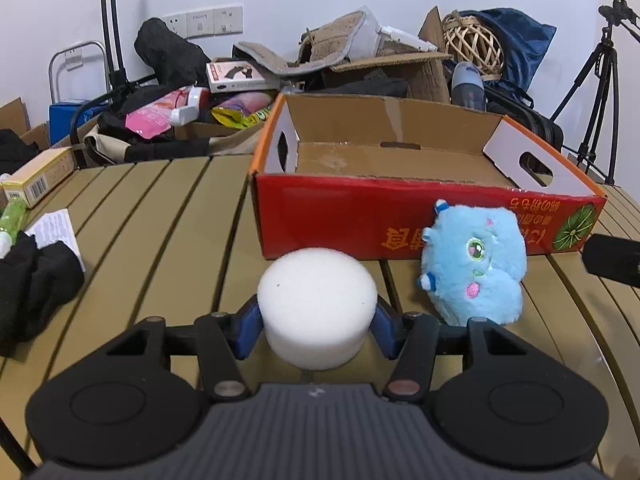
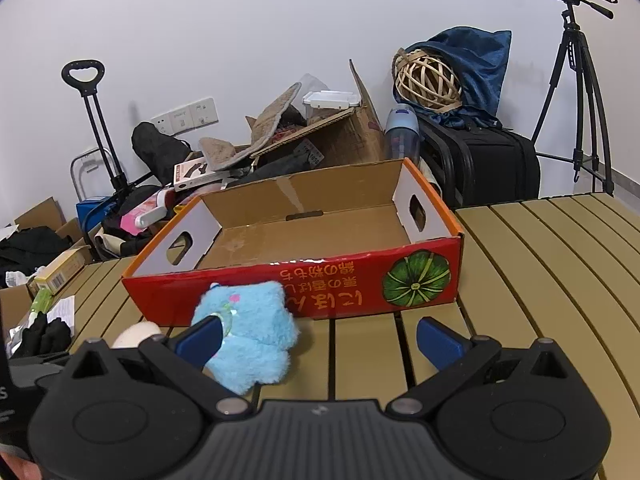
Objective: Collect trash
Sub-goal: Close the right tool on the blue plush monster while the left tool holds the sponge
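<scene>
1. Your left gripper (image 1: pixel 318 322) pinches the white foam cylinder (image 1: pixel 317 312) between its blue pads, just above the slatted table (image 1: pixel 160 220); the red cardboard box (image 1: pixel 400 224) sits close ahead.
2. Your right gripper (image 2: pixel 320 340) is spread wide; its left finger (image 2: pixel 200 340) lies against the blue plush toy (image 2: pixel 248 340), which leans on the box front.

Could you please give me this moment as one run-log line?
left gripper: shut on foam puck | right gripper: open, empty | plush toy: on table | red box: empty
</scene>
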The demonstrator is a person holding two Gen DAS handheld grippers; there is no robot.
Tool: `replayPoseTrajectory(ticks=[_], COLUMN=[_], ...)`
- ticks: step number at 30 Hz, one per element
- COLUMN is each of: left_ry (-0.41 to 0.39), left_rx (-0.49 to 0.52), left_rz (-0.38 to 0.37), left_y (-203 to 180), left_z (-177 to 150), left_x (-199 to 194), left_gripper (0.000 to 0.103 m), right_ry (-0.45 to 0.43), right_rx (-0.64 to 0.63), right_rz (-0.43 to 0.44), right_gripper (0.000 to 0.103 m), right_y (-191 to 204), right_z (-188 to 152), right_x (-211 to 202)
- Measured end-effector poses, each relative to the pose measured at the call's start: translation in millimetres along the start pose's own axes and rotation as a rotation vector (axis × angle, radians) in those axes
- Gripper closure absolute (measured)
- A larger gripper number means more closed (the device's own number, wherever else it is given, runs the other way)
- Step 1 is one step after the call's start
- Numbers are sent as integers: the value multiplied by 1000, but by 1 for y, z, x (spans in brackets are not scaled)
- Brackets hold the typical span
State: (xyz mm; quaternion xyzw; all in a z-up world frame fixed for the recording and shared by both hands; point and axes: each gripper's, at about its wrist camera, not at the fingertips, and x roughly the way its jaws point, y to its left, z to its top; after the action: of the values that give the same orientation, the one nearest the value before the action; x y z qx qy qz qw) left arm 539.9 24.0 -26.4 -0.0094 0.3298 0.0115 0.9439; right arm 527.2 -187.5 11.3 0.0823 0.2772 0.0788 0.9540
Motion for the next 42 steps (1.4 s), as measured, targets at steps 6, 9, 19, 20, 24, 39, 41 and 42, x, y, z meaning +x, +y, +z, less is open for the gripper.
replayPoseTrajectory(ticks=[6,9,19,20,24,39,41,42], left_ry=[-33,-50,-75,-77,-79,-78,-78,-78], left_rx=[-7,-7,-16,-18,-32,-56,-62,-64], left_rz=[-5,1,31,32,33,44,46,47], left_y=[16,25,53,55,61,74,75,75], left_z=[1,2,1,0,-1,-3,-3,-3], left_x=[-18,-25,-38,-39,-41,-39,-39,-38], left_gripper=[46,46,46,46,46,46,46,46], right_ry=[9,22,70,76,89,121,121,122], right_rx=[-18,-34,-59,-60,-40,23,21,20], right_rz=[12,22,45,44,40,43,42,41], right_gripper=[0,0,0,0,0,0,0,0], right_y=[13,23,53,56,62,61,62,62], right_z=[0,0,-2,-1,0,-5,-6,-7], right_x=[6,12,39,43,53,86,87,88])
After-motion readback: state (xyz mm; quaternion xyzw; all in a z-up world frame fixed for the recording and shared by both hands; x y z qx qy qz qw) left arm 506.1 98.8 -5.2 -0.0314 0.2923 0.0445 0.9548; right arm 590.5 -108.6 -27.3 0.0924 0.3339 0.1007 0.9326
